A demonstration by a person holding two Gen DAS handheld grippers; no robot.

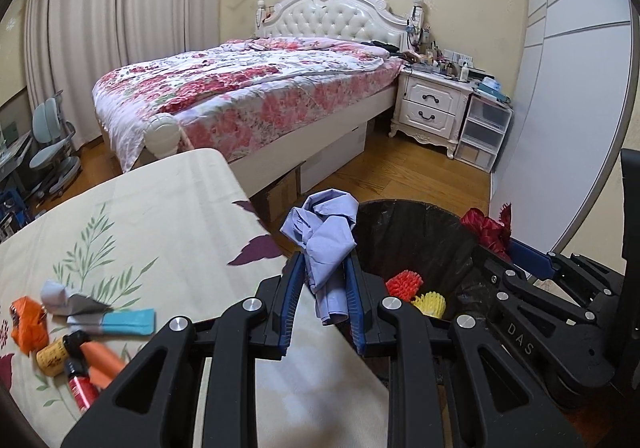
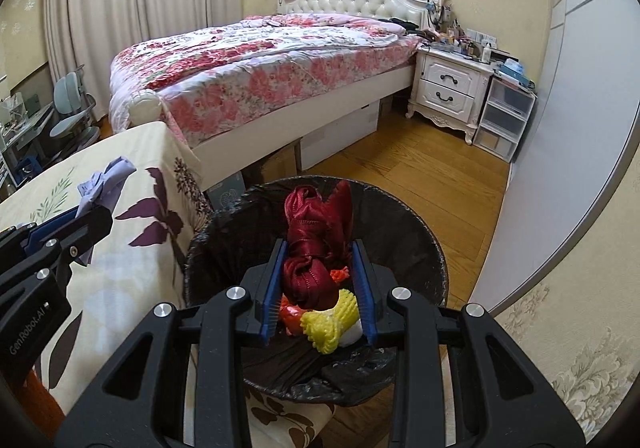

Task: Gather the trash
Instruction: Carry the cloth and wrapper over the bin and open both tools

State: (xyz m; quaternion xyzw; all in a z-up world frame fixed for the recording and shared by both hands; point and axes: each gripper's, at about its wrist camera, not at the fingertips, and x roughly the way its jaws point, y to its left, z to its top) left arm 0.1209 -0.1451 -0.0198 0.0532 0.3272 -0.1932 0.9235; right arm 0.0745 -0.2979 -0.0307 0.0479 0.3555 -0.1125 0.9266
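The right claw (image 2: 320, 284), pinching the red ribbon (image 2: 316, 248), hangs directly above the bin (image 2: 424, 248); the left claw (image 1: 324, 288), pinching blue cloth (image 1: 324, 236), is at its left rim.

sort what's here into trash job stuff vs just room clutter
Job: blue cloth wad in left claw; red ribbon bundle in right claw; bin; foam nets; scraps on table.

Lying about: bed, nightstand, desk chair.

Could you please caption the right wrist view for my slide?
Right gripper holds a dark red ribbon bundle over the black-lined trash bin.
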